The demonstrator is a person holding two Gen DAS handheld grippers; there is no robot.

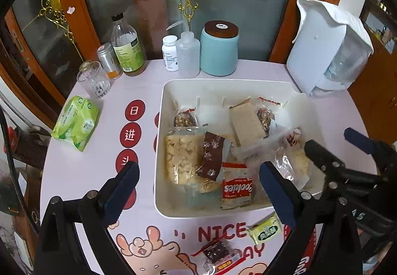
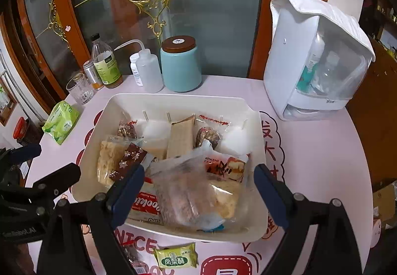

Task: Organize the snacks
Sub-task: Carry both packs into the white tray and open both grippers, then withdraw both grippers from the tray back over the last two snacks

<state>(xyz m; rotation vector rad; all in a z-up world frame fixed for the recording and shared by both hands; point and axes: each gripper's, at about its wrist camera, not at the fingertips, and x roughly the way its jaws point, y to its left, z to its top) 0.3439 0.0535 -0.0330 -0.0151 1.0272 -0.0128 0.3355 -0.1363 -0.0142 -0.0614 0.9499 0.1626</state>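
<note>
Both claws, left claw (image 1: 198, 190) and right claw (image 2: 198, 190), are held apart, empty. Tray (image 2: 173, 98) contents are overlapped; lower packets are partly hidden.

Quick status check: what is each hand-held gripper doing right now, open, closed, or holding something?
Left hand-held gripper: open, holding nothing, above the white tray.
Right hand-held gripper: open, holding nothing, over the snack packets in the tray.
</note>
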